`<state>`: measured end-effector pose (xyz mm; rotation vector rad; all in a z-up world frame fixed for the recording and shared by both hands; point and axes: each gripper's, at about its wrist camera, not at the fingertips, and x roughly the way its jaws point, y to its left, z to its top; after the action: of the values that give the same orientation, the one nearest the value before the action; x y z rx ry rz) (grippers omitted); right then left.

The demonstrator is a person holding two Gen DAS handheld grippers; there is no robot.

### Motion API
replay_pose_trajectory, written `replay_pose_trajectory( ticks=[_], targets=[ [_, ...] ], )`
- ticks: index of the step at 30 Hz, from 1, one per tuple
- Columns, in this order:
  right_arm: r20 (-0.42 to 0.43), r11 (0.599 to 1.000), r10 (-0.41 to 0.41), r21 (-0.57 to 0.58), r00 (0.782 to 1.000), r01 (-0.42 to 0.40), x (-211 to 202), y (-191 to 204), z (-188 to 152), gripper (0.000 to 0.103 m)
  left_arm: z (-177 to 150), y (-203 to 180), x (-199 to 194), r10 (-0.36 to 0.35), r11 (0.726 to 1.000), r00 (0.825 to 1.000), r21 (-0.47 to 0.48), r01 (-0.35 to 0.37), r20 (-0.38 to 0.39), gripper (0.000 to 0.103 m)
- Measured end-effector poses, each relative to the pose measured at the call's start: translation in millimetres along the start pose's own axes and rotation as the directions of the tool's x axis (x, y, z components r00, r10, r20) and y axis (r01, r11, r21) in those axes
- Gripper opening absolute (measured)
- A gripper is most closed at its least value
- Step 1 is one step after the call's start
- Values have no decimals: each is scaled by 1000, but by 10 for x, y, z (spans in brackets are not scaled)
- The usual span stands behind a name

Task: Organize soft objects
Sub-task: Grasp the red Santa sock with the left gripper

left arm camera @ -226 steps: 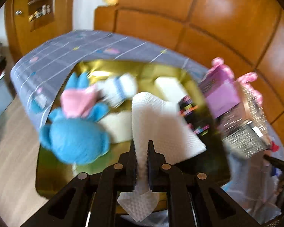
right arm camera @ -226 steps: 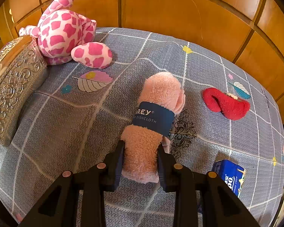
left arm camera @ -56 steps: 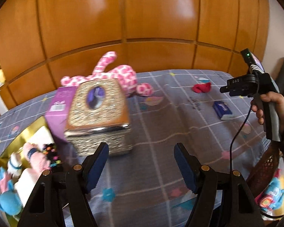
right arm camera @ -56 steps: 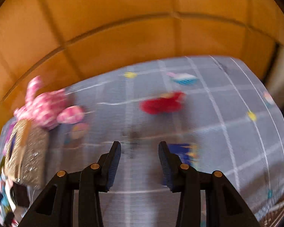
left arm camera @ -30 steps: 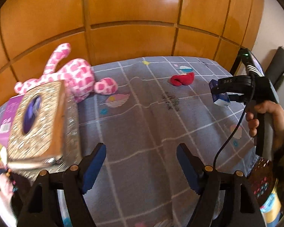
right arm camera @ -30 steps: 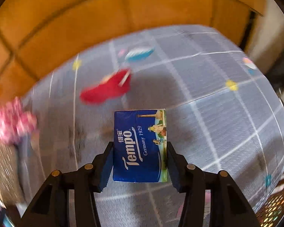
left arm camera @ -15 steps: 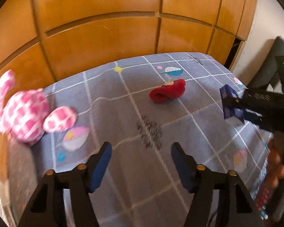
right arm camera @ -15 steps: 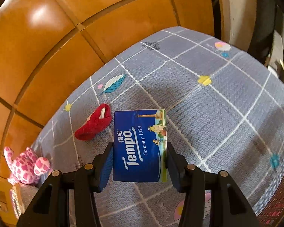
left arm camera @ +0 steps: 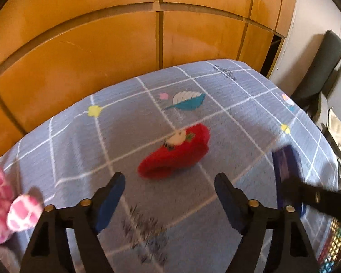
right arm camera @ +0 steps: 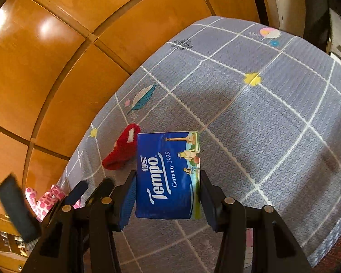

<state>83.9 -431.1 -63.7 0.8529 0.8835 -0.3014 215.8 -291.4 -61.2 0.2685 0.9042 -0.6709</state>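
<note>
While the right gripper (right arm camera: 168, 201) pinches the tissue pack (right arm camera: 168, 175), the left gripper (left arm camera: 169, 195) has just been opening wide, with nothing between its jaws. Just ahead on the bed (left arm camera: 238, 104) lies the red sock (left arm camera: 177, 153). It looks soft, light and squashy, so grab its fat middle

Red sock (left arm camera: 176, 152), blue tissue pack (right arm camera: 168, 175)

Bright warm daylight; glare on the wooden panels (right arm camera: 45, 29); left view motion-blurred near its edges; fisheye corners dark.
</note>
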Motion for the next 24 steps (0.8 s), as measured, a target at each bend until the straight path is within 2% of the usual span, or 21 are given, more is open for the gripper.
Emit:
replay_pose_trajectory(
  ticks=[2, 7, 8, 9, 10, 11, 13, 17, 21, 24],
  targets=[
    [-15, 1000, 14, 2, 1000, -14, 25, 1, -4, 52, 81, -27, 98, -8, 1000, 1000, 4, 8, 3, 82],
    [-21, 1000, 30, 4, 999, -30, 44, 1, -6, 52, 237, -112, 359, 25, 998, 1000, 53, -25, 3, 81],
    [-23, 999, 32, 6, 999, -32, 48, -2, -6, 52, 248, -101, 411, 17, 999, 1000, 49, -17, -11, 66],
    [-24, 999, 34, 7, 999, -34, 55, -2, -5, 52, 258, -73, 485, -22, 999, 999, 29, 23, -46, 53],
    [-25, 999, 32, 4, 999, -31, 60, 2, -6, 52, 259, -55, 507, -32, 999, 998, 17, 33, -61, 45],
    [-24, 1000, 29, -2, 999, -29, 65, 8, -6, 52, 251, -40, 469, -38, 999, 998, 7, 38, -42, 35],
    [-24, 999, 26, -18, 999, -26, 68, 34, -12, 52, 206, -30, 364, -66, 998, 997, 4, 67, -29, 29],
    [-27, 999, 18, -44, 999, -20, 79, 72, -27, 52, -10, 77, 64, -72, 997, 997, -28, 72, -16, 29],
    [-28, 999, 19, -47, 999, -20, 74, 72, -31, 52, -361, 142, -315, -52, 996, 999, -67, 51, -7, 29],
    [-53, 996, 16, -92, 998, -21, 119, 156, -64, 52, -627, 136, -625, -12, 998, 1000, -57, 13, 12, 29]
  ],
)
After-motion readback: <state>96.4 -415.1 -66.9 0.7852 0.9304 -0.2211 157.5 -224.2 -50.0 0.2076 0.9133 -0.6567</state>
